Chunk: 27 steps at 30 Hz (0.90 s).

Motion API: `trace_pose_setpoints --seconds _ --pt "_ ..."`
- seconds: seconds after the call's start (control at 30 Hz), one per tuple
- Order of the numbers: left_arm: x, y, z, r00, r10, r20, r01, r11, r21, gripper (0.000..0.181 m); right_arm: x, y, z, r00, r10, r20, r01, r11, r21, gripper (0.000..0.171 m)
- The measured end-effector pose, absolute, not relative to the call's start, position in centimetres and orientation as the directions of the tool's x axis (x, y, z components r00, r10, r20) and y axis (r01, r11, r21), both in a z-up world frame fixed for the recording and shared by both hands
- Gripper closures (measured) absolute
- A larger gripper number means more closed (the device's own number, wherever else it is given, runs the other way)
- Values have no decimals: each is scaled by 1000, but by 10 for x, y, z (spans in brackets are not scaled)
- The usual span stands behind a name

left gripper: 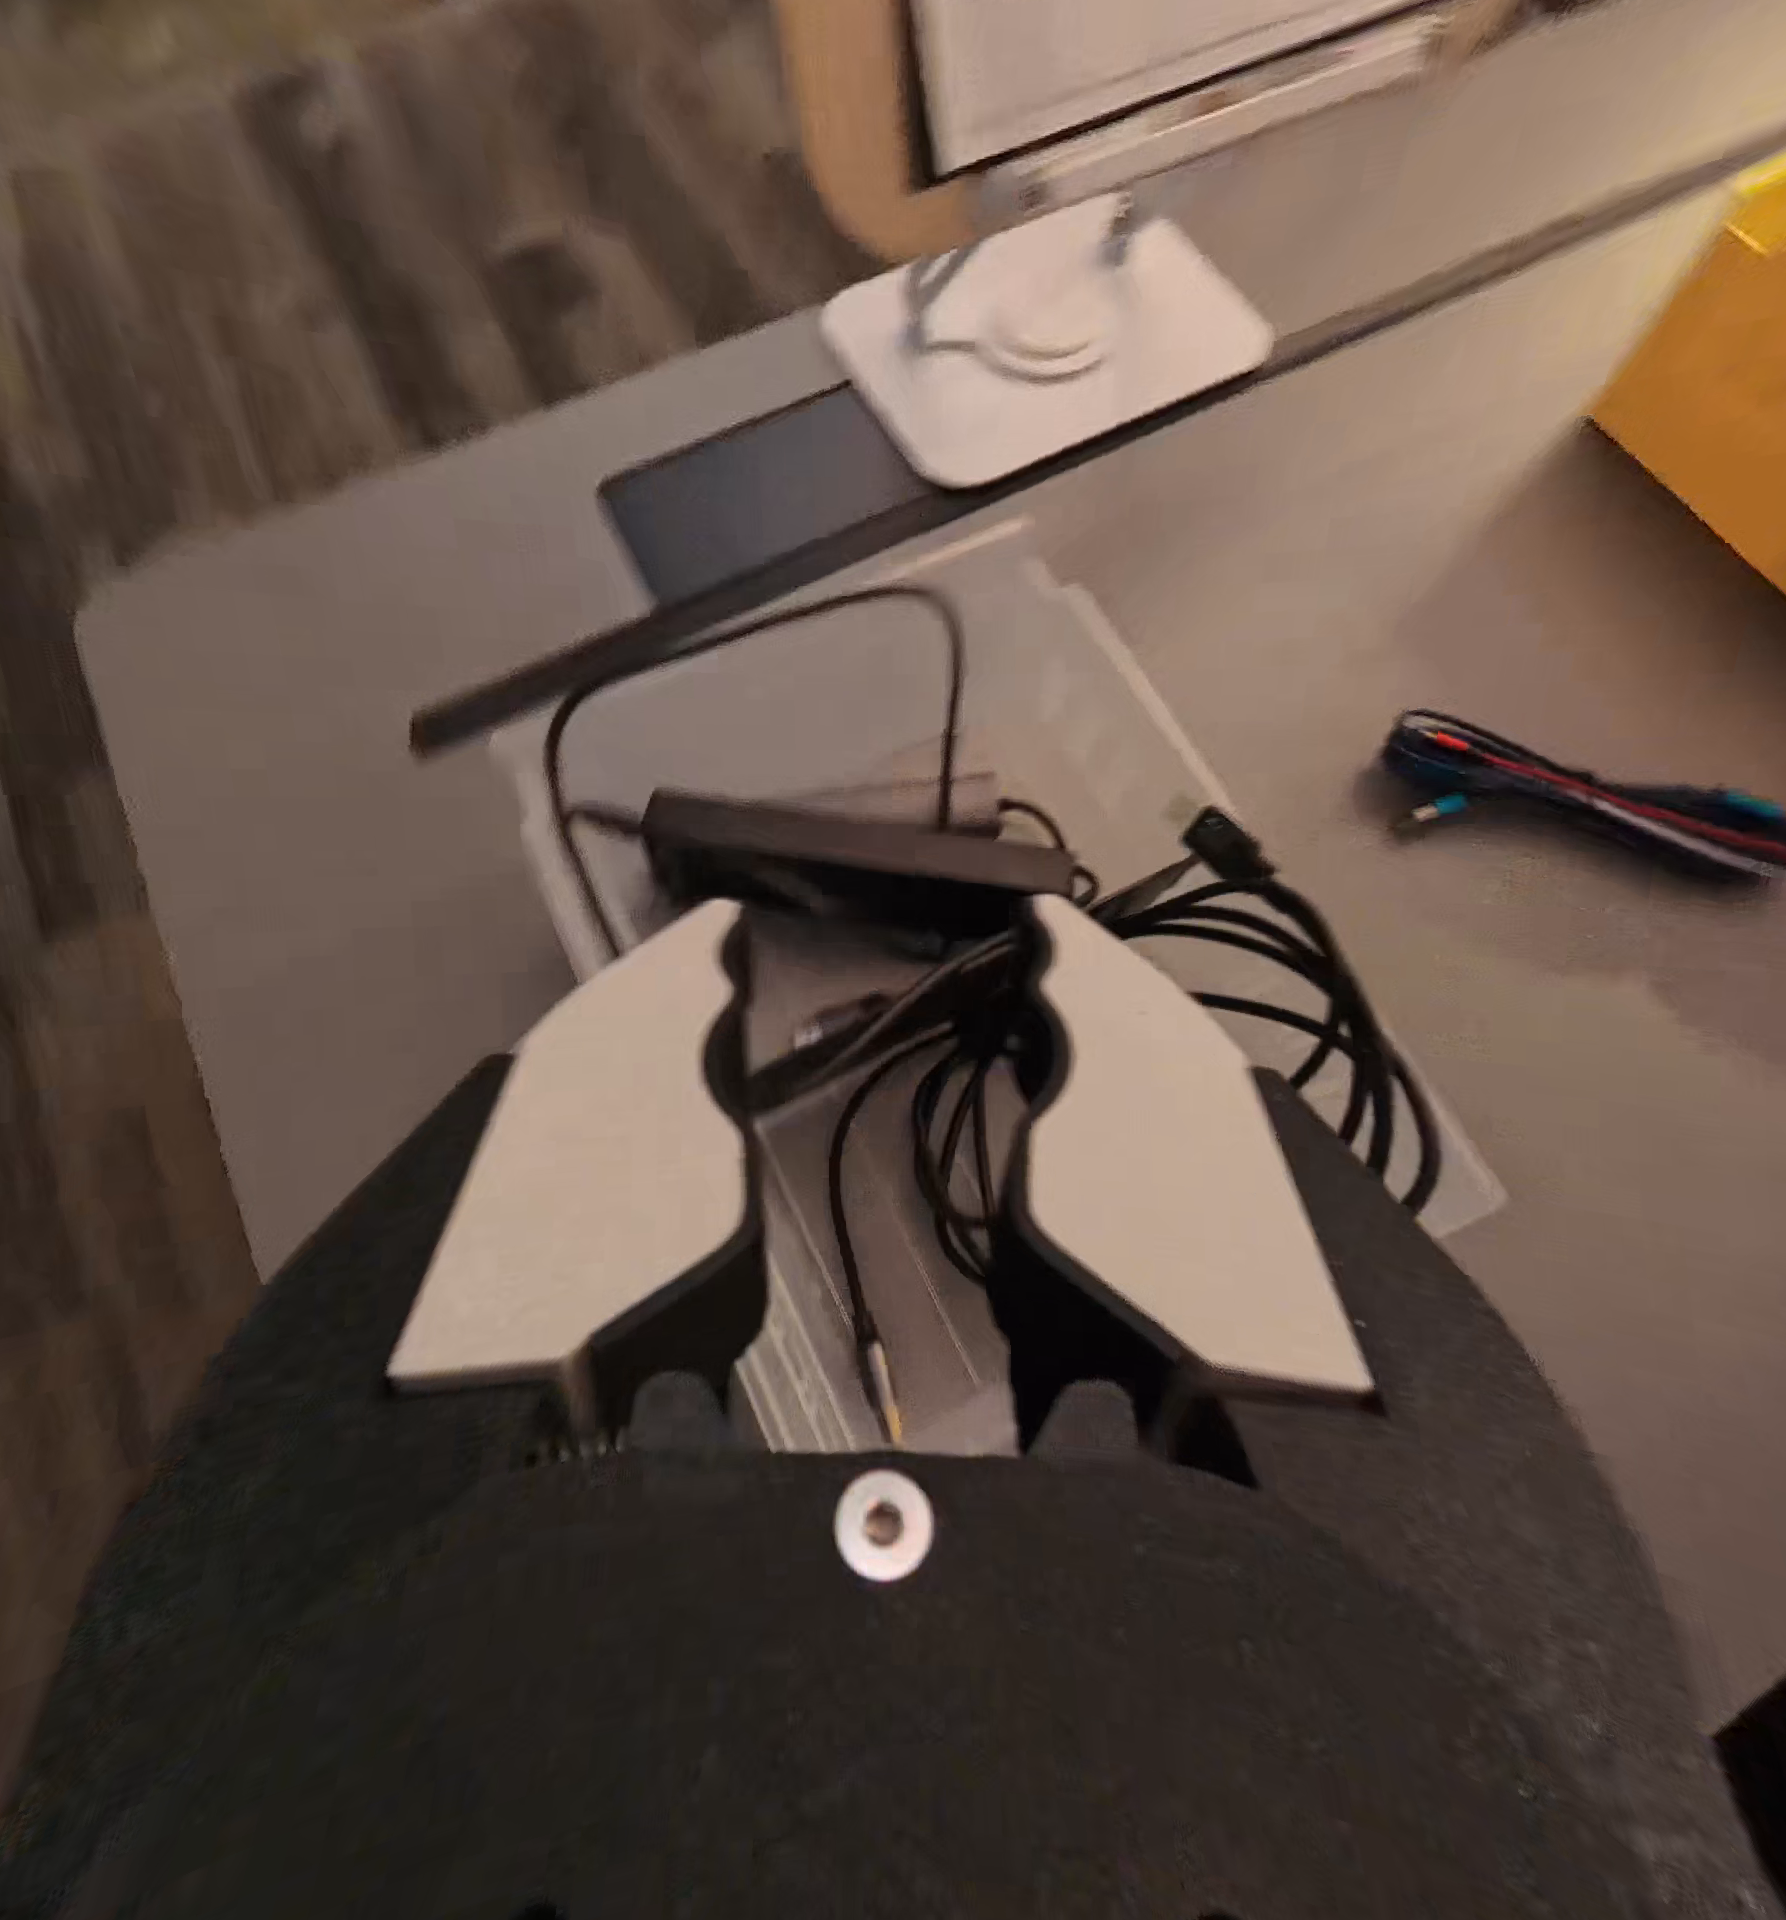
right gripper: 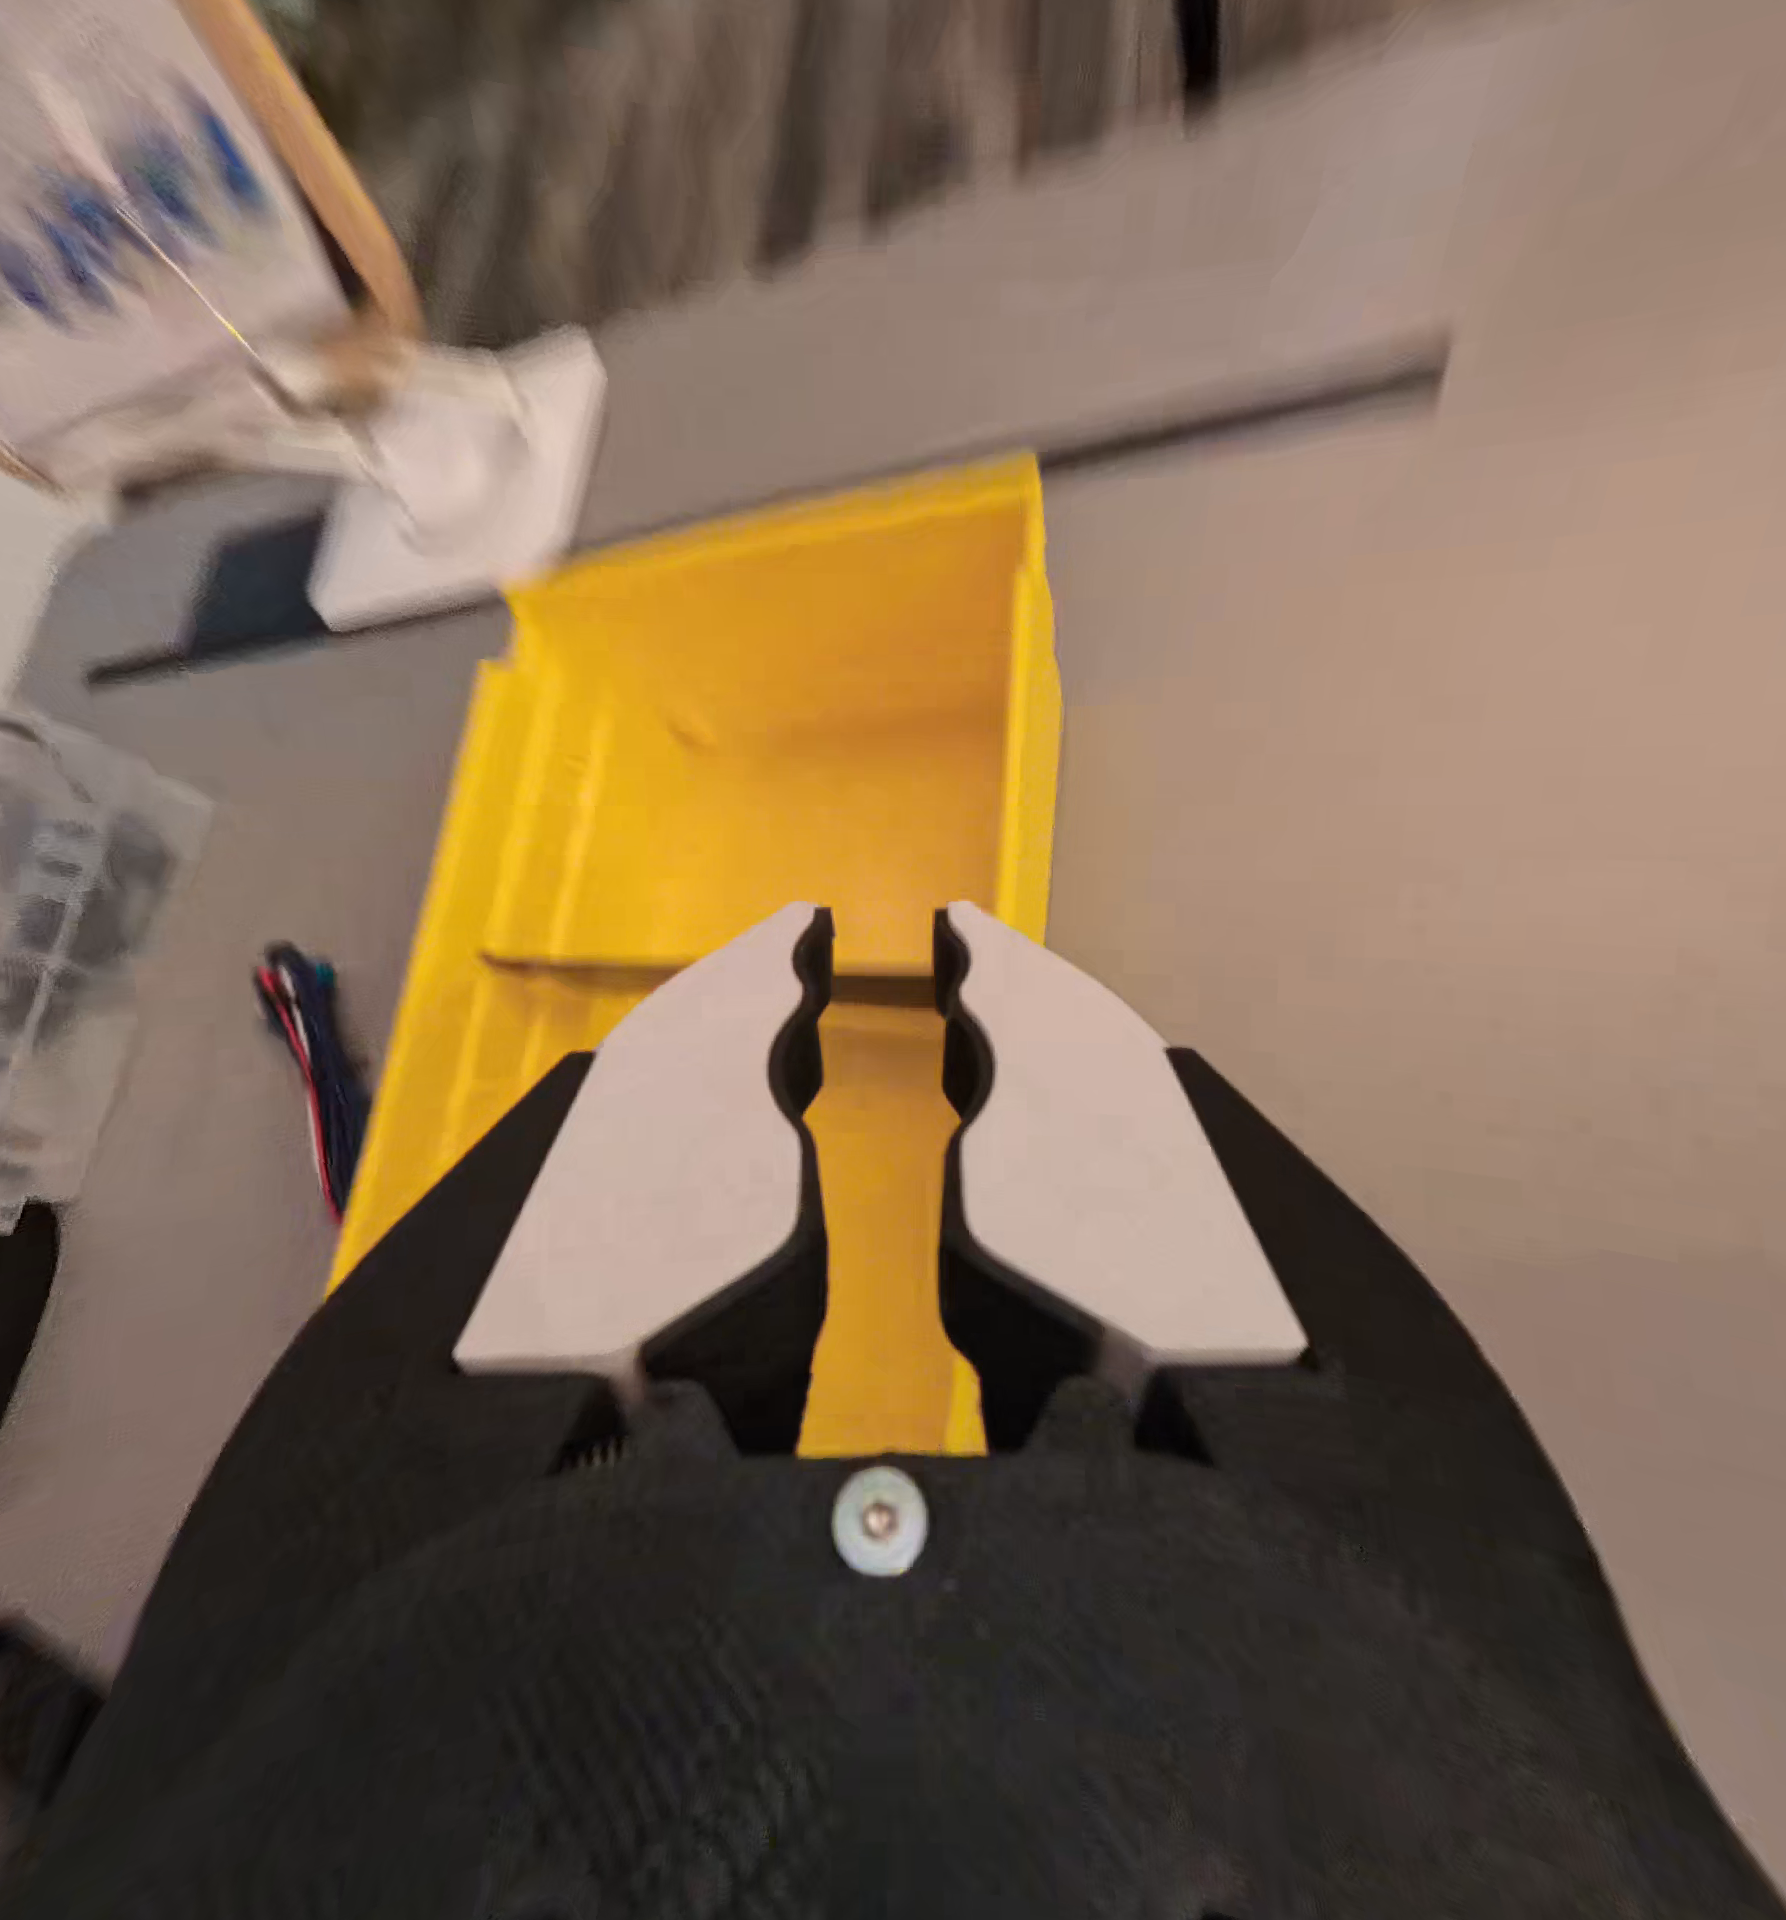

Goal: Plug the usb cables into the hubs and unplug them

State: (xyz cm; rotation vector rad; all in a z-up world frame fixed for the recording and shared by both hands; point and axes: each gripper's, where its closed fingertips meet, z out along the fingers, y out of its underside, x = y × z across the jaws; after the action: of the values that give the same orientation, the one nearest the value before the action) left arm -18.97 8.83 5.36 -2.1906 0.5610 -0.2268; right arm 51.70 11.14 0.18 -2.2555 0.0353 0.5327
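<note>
The black hub (left gripper: 847,852) and its tangle of black cables (left gripper: 1232,997) lie in a clear tray (left gripper: 1107,665) just ahead of the empty, spread left gripper (left gripper: 884,914), so pickup seems next, needing 1 plug singled out, while the right gripper (right gripper: 884,920), slightly parted and empty, hangs over a yellow bin (right gripper: 764,675).

We can read no writing in either view. The only lettering-like marks are blue strokes on the white screen (right gripper: 89,239) at the far left of the right wrist view, and motion blur smears them past reading. In the left wrist view the same screen (left gripper: 1128,73) stands at the far edge, too blurred to show any signs. A black cable plug (left gripper: 1221,842) carries a faint pale mark, too small to tell what it is.
</note>
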Motion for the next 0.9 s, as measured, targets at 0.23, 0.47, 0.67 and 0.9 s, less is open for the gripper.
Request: trace_pose_setpoints --seconds 0.23,0.47,0.67,0.9 --pt "-115 127 55 599 -669 -440 -695 -160 -701 111 477 95 149 850 510 -132 -197 74 -978 133" --pt "-119 150 -17 163 -869 -467 -981 -94 -167 117 450 91 179 741 651 -165 -371 193 -908 130" --pt "-128 144 -67 -48 -969 -241 -997 34 63 129 449 95 176 751 639 -167 -360 183 -915 131" --pt "-145 152 -102 -247 -954 -172 -954 207 218 131 458 93 180 771 613 -174 -369 207 -906 135"
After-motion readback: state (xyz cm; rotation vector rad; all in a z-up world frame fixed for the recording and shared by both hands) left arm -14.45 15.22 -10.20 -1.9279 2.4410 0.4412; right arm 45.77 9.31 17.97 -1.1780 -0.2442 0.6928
